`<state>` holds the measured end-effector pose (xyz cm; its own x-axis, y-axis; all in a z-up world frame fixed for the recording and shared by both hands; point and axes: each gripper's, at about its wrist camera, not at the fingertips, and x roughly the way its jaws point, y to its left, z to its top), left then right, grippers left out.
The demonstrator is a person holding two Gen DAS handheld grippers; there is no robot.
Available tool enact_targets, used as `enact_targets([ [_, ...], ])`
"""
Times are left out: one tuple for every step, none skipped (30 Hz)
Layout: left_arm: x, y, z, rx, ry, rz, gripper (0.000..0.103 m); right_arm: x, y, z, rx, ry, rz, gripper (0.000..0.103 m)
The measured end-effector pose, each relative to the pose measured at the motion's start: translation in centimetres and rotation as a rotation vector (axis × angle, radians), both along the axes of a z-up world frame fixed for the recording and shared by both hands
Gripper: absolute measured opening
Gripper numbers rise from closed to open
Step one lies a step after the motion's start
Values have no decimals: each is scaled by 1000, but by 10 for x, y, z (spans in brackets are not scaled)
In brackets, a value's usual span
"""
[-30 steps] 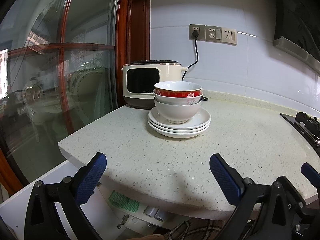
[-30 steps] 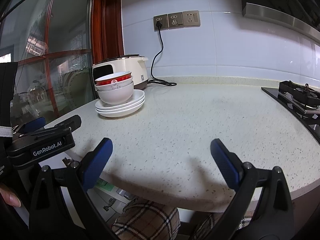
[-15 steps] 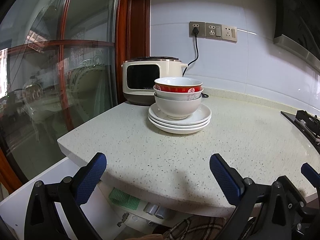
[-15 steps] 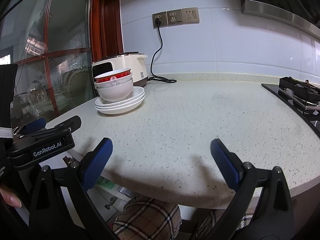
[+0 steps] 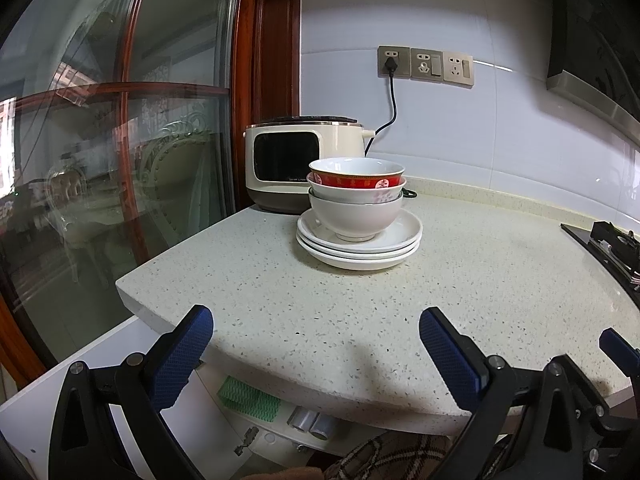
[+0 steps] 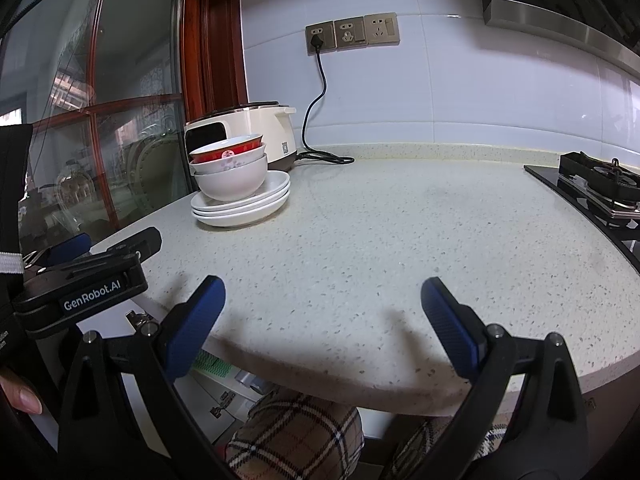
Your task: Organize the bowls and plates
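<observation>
1. Left wrist view, from 9 o'clock: a glass door with a red-brown wooden frame [image 5: 276, 80] fills the left side
2. At 12 o'clock a cream rice cooker [image 5: 304, 168] stands at the back of the speckled worktop [image 5: 460, 288], its black cord running up to a wall socket [image 5: 394, 62]
3. Just in front of the cooker sit three stacked white plates [image 5: 360, 250]; on them three nested bowls: a white bowl [image 5: 356, 216] at the bottom, a second white bowl [image 5: 354, 194] in it, a red-banded bowl [image 5: 356, 174] on top
4. At 3 o'clock the edge of a black gas hob [image 5: 608, 246] shows
5. At 6 o'clock the left gripper [image 5: 316, 340] hangs over the near edge of the worktop, its blue-padded fingers [image 5: 182, 356] spread wide and released, nothing between them, well apart from the stack
6. Right wrist view: the plates [image 6: 244, 206] and bowls lie at 10 o'clock, the cooker [image 6: 256, 130] behind them, the hob [image 6: 600, 188] at 3 o'clock
7. At 8 o'clock the body of the left gripper shows, marked GenRobot.AI, with a fingertip of the person's hand [image 6: 22, 394] at the frame edge
8. At 6 o'clock the right gripper [image 6: 322, 320] has its fingers [image 6: 194, 322] released and wide, holding nothing, over the worktop edge; plaid cloth [image 6: 296, 436] shows below
</observation>
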<state>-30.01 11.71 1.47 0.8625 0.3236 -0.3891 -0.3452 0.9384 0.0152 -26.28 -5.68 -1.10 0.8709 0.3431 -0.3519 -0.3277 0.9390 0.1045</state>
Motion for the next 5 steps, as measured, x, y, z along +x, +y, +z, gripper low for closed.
enact_targets([
  [0,-1,0,1,-1,4,103,1,0,0,0,0,0,99],
  [-1,-1,0,-1,-5,13,103,0,0,0,0,0,0,99],
  [-2,0,0,-7,-12,22,103,0,0,0,0,1,0,99],
  [-2,1,0,-12,-16,25,103,0,0,0,0,0,-1,99],
  [-2,2,0,-15,-16,27,103,0,0,0,1,1,-1,99],
])
